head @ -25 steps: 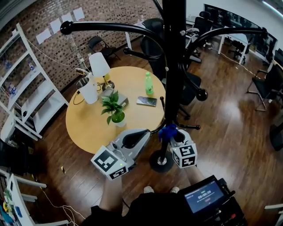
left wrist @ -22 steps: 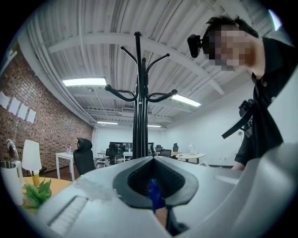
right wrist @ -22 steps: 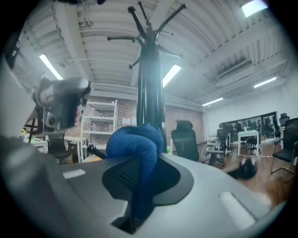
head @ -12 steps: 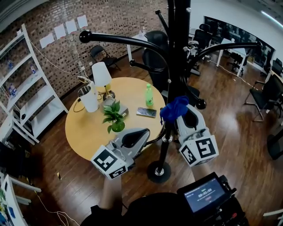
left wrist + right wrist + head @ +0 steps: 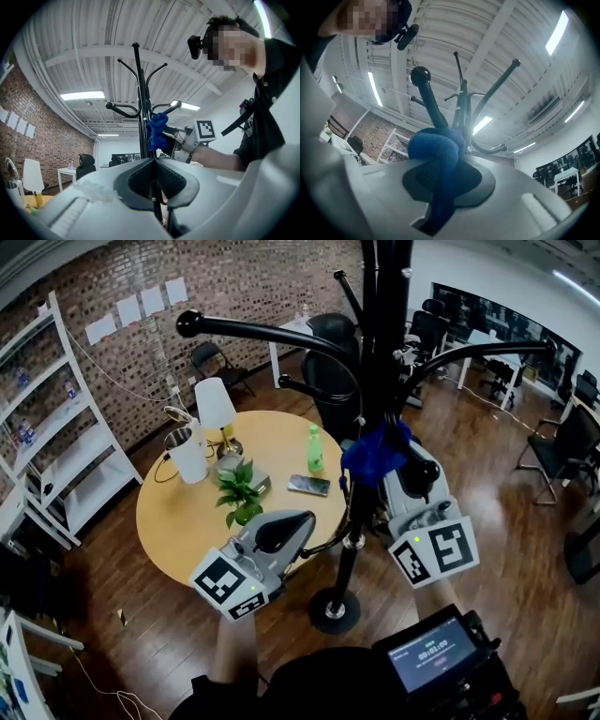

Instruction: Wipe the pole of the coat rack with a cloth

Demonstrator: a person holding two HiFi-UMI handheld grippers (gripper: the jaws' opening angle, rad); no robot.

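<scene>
1. At the far left, a white shelf unit [image 5: 66, 442] is standing against the brick wall.
2. Beside it, a round wooden counter [image 5: 178, 517] is carrying a white lamp [image 5: 214, 401], a white jug [image 5: 190, 454], a potted plant [image 5: 240, 488], a green bottle [image 5: 316, 446] and a phone [image 5: 309, 485].
3. I am keeping my left tongs [image 5: 314, 524] low, just past the counter's near edge. In the left gripper view these tongs [image 5: 153, 164] are pressing together on a thin black bar of the coat rack [image 5: 335, 610], low down. I cannot tell whether that bar is the pole itself or a low hook.
4. The pole [image 5: 382, 352] is standing upright just right of the counter, with curved arms branching off high up. From the left tongs' camera the pole [image 5: 140, 93] is rising straight above the pads.
5. The blue cloth [image 5: 375, 454] is bunching against the pole about halfway up, above my left tongs and below the upper arms. The left gripper view is showing the cloth [image 5: 156, 131] touching the pole's right side.
6. My right tongs [image 5: 392, 472] are pinching the cloth. In the right gripper view, the tongs [image 5: 440, 176] are clamping a fold of the cloth [image 5: 436, 150], which is bulging out beyond the tips.
7. Further right, black chairs [image 5: 562, 442] are standing on the wooden floor.
</scene>
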